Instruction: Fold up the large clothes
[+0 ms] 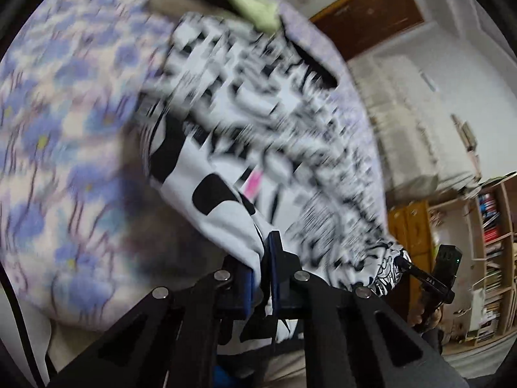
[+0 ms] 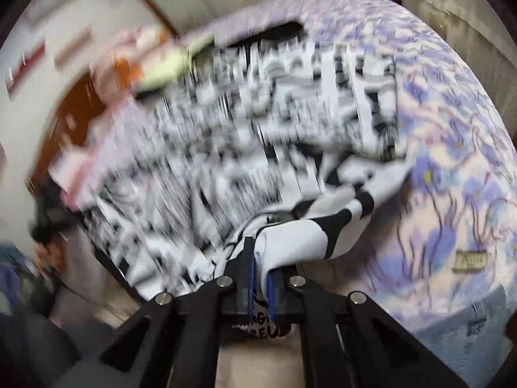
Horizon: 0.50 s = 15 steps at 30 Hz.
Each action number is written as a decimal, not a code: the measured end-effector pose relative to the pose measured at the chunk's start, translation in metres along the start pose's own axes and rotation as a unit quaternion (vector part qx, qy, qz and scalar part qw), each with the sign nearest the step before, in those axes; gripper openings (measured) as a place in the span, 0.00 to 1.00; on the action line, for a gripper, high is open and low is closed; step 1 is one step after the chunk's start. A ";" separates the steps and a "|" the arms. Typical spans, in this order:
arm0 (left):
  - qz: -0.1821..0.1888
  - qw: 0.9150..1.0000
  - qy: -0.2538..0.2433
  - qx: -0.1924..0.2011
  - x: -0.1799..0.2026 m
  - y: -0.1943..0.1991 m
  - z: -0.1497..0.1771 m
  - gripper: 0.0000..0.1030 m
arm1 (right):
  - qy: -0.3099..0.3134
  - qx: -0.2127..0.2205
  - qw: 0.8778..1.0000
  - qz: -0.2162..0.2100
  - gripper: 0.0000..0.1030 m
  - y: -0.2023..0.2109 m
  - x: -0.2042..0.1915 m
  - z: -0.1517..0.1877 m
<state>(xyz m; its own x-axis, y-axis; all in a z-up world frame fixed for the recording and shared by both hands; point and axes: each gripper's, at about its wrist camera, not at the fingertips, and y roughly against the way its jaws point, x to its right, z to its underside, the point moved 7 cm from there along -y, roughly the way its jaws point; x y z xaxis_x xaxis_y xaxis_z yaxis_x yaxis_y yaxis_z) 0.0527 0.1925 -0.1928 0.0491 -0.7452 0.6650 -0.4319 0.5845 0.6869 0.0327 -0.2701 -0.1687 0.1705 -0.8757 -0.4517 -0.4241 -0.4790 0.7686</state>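
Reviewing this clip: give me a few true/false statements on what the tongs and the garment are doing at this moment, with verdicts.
1. The left tongs are shut on the black-and-white printed garment. True.
2. The right tongs hang open, gripping nothing. False: they are shut on a fold of the same garment.
3. The garment lies over a bed with a purple floral sheet. True.
4. The garment is plain blue denim. False: it is white with a black print.
5. A bookshelf shows in the left wrist view. True.
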 end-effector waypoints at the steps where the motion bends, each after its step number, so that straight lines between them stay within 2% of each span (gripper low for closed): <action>1: 0.007 1.000 0.002 0.009 0.008 0.003 -0.012 0.06 | 0.003 0.020 1.000 -0.004 0.05 0.007 -0.004 -0.018; 5: 0.025 0.998 0.028 0.049 0.025 0.013 -0.075 0.06 | -0.020 0.066 0.998 -0.013 0.05 0.017 -0.003 -0.087; 9: 0.020 0.995 0.059 0.079 0.024 0.003 -0.139 0.07 | -0.098 0.108 0.989 -0.017 0.05 0.011 0.025 -0.150; 11: 0.004 0.993 0.075 0.089 0.017 -0.011 -0.171 0.09 | -0.137 0.123 0.983 -0.019 0.07 0.002 0.044 -0.175; 12: -0.003 0.993 0.078 0.089 0.013 -0.019 -0.184 0.13 | -0.166 0.128 0.977 -0.019 0.09 -0.007 0.059 -0.190; 14: -0.008 0.992 0.090 0.088 0.006 -0.039 -0.209 0.29 | -0.205 0.122 0.971 -0.016 0.17 -0.024 0.077 -0.205; 15: -0.016 0.991 0.094 0.091 0.002 -0.047 -0.221 0.53 | -0.226 0.115 0.967 -0.016 0.26 -0.035 0.086 -0.212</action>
<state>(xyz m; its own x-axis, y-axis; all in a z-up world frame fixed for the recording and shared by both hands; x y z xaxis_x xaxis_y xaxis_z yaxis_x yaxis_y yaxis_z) 0.2721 0.2343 -0.1590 0.2249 -0.6802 0.6976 -0.5814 0.4809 0.6563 0.2508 -0.3418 -0.1382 -0.1972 -0.7209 -0.6644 -0.6198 -0.4335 0.6542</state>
